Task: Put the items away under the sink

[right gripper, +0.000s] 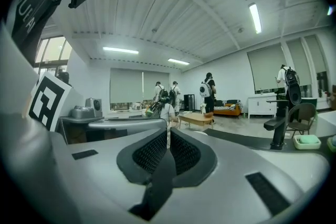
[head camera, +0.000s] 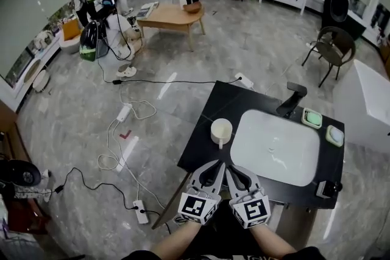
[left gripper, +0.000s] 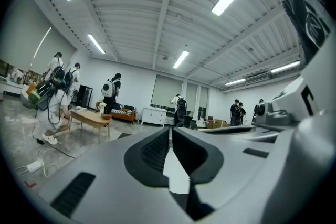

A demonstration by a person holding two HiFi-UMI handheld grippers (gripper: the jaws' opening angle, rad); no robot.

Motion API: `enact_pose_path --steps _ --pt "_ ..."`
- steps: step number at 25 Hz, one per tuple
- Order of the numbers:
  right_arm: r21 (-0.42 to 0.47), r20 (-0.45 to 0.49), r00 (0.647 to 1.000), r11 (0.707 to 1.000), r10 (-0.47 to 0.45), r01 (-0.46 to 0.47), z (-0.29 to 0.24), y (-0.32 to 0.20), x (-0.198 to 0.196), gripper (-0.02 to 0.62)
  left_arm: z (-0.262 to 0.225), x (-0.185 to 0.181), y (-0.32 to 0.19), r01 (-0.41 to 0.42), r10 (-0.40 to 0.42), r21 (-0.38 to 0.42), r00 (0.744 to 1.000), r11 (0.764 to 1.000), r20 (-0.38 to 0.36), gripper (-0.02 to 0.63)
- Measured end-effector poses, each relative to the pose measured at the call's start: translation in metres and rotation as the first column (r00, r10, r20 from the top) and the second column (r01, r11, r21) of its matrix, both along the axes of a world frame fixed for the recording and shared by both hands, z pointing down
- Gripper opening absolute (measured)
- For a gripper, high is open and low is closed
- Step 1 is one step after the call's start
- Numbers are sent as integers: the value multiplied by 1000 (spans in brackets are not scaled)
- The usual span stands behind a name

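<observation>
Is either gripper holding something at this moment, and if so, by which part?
Nothing is held. The left gripper and the right gripper both have their jaws shut together, empty, near the front edge of the black countertop.

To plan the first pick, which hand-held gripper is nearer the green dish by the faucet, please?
Right. The right hand-held gripper is below-left of the green dish; the left hand-held gripper sits farther left.

Looking down from the head view, the black countertop (head camera: 201, 131) around the white basin (head camera: 275, 146) hides everything beneath it. Just right of the basin, a green item (head camera: 312, 117) and a paler one (head camera: 334, 136) are too small for me to identify. So is the dark object (head camera: 329, 189) off the basin's near right corner. On the near side of the basin, my forearms (head camera: 177, 243) are cut off by the bottom edge.
</observation>
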State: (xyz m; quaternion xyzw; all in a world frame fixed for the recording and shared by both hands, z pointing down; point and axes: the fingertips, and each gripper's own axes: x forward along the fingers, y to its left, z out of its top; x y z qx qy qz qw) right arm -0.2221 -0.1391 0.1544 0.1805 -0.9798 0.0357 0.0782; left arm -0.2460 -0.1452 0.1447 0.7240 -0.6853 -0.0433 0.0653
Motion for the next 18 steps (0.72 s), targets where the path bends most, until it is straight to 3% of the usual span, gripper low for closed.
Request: enact_pose_path --steps 5,8,12,18 --pt "-23 -39 998 998 -54 53 16 -31 -12 40 35 -11 -31 21 -26 -91 998 996 -52 16" --pt "-42 -61 996 997 -71 68 27 -46 -16 38 55 -21 -42 58 -71 -130 993 990 -98 88" --pt "-67 -86 992 994 -94 88 41 -59 -23 40 79 -33 -55 78 -99 -194 990 978 -100 136" --pt "-85 -98 986 989 -133 125 51 -71 -35 40 103 -42 -72 104 -136 -278 986 955 -100 153"
